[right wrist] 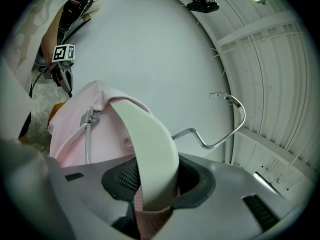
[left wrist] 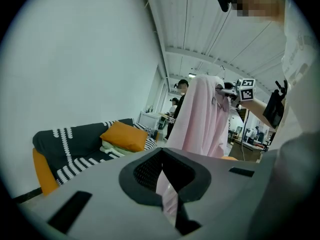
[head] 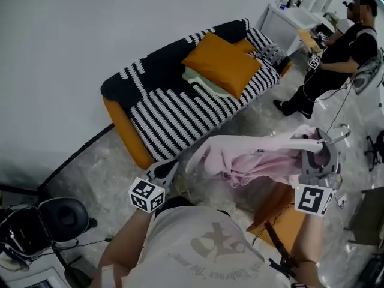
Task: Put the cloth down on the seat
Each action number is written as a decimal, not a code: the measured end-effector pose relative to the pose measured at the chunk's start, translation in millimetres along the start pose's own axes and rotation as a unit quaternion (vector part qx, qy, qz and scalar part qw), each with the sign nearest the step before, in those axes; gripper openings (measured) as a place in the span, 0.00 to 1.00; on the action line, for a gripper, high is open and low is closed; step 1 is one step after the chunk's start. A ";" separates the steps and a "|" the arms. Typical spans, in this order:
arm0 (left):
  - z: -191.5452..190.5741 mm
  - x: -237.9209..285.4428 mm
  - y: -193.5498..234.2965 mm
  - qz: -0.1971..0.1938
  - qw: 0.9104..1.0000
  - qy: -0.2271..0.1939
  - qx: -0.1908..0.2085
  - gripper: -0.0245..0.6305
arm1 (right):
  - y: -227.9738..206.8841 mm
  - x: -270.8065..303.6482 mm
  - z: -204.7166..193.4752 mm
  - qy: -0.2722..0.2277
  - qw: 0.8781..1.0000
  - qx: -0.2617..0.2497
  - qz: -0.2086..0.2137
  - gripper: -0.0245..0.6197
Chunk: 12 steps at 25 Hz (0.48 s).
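While the pink cloth [head: 252,158] hangs in the air between the two grippers, none of it lies on the seat of the sofa [head: 180,113], which stands well apart against the white wall. Item one: right gripper [head: 323,153], jaws clamped on the shoulder of a cream hanger [right wrist: 150,144], with a strip of the pink fabric pinched beneath it; the hanger's wire hook [right wrist: 227,124] curves up beyond the jaws. Item two: left gripper [head: 169,168], held lower and at the person's other side, jaws closed on a narrow fold of the same cloth, the rest of the garment stretching across to the hanger. Item three: the sofa, orange base under a black-and-white striped cover, bearing an orange cushion [head: 222,62] that rests on pale green fabric [head: 201,80]. Item four: a second person [head: 336,53] in dark clothes, standing past the far end of the sofa beside a white table [head: 282,20]. Item five: a black office chair [head: 60,221] at the near left, on the grey marbled floor [head: 90,167].
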<state>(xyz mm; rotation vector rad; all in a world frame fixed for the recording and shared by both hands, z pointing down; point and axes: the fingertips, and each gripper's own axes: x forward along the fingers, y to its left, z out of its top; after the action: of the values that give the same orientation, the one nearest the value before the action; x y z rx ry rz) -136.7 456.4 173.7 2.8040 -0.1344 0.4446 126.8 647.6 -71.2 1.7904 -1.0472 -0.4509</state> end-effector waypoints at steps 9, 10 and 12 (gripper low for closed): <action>15.1 33.1 77.5 0.023 0.999 0.006 -0.037 0.05 | 4.0 99.4 30.3 -0.012 0.999 -0.017 0.037 0.28; 15.8 33.5 83.6 0.027 0.999 0.006 -0.041 0.05 | 3.6 107.0 34.5 -0.014 0.999 -0.021 0.040 0.28; 17.8 34.8 96.1 0.033 0.998 0.006 -0.045 0.05 | 3.5 120.4 41.9 -0.018 0.999 -0.025 0.044 0.28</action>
<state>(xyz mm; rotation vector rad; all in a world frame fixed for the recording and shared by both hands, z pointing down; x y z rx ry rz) -111.8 358.1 195.2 2.7151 -0.2389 0.4585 163.7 525.5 -69.5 1.6915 -1.1250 -0.4525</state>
